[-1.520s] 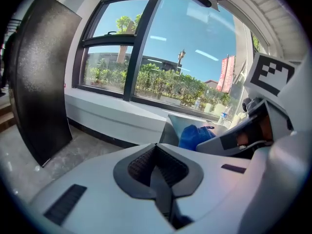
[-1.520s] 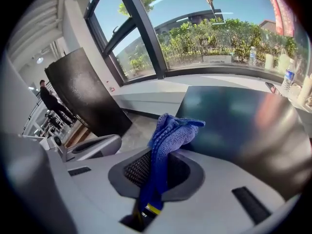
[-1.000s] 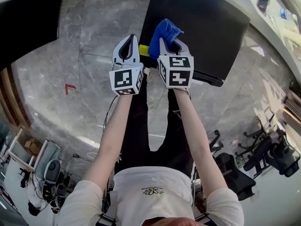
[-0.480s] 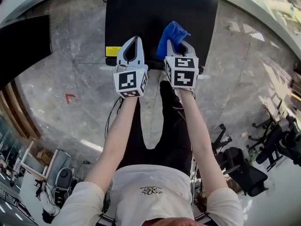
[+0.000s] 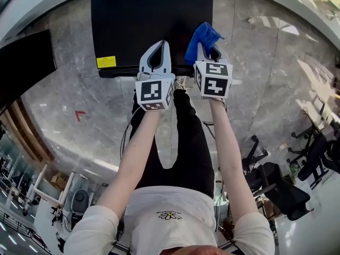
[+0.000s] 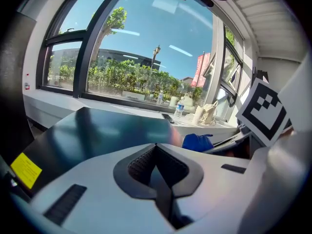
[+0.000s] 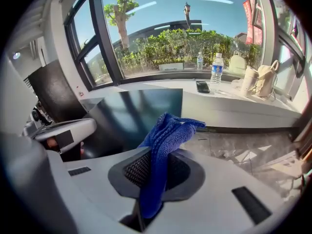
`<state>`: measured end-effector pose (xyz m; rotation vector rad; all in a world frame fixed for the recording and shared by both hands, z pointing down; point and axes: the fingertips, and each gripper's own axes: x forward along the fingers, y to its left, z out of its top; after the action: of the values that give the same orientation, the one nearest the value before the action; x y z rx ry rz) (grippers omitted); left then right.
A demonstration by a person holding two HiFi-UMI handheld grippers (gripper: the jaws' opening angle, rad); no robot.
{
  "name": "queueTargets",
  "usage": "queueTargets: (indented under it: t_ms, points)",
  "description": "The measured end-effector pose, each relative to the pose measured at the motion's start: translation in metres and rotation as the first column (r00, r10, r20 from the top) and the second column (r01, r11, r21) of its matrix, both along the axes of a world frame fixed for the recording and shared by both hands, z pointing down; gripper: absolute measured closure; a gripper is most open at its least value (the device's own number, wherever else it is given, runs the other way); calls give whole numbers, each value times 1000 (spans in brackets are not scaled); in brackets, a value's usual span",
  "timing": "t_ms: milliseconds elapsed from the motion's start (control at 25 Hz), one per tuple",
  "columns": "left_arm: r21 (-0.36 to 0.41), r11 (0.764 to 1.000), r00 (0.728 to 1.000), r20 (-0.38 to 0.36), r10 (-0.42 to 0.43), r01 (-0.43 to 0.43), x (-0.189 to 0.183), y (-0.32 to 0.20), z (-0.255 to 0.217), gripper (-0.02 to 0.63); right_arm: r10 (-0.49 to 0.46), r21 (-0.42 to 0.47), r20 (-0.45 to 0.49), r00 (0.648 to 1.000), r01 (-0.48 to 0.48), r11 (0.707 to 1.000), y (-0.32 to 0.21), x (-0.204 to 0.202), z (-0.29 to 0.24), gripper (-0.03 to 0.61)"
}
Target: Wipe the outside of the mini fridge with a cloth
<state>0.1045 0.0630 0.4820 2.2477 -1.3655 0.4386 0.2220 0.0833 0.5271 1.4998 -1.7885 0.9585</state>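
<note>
1. Our left white plastic gripper (image 6: 156, 147) has its ribbed black pads (image 6: 141, 164) pressed together, with nothing between them.
2. Our right white gripper (image 5: 208, 52) pinches a blue knitted cloth (image 7: 163, 140), which stands crumpled above its jaws.
3. Just beyond both, the glossy black boxy mini fridge (image 5: 151, 20) stands on grey marble floor (image 5: 69, 89), a yellow label (image 5: 106, 61) at its near left edge.
4. Farther off, a clear plastic water bottle (image 7: 217, 67) stands on the white windowsill (image 7: 229, 99).
</note>
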Motion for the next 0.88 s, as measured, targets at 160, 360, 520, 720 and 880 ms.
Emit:
queueTargets:
  t_ms: [160,360,520,720,880]
  points:
    - [-7,999,999,-2,33,-33,24,11,-2,611,30,5,-34,999,-30,1000,8,35,-1,517]
    - [-11,999,999,-6,45,-45,32,14,-3,611,63,-13,-71,995,-64,998,16,59,0,517]
    - [14,999,999,-18,36,-35,22,4,-11,611,74,46,-76,994,-70,996,12,60,-28,517]
    - [39,998,999,-23,-38,39,-35,-11,-24,611,54,143,-47,997,-47,989,-10,6,-75,517]
    - [48,990,990,-61,-131,134,-107,-14,-42,611,-40,187,34,999,33,982,-25,-90,-101,517]
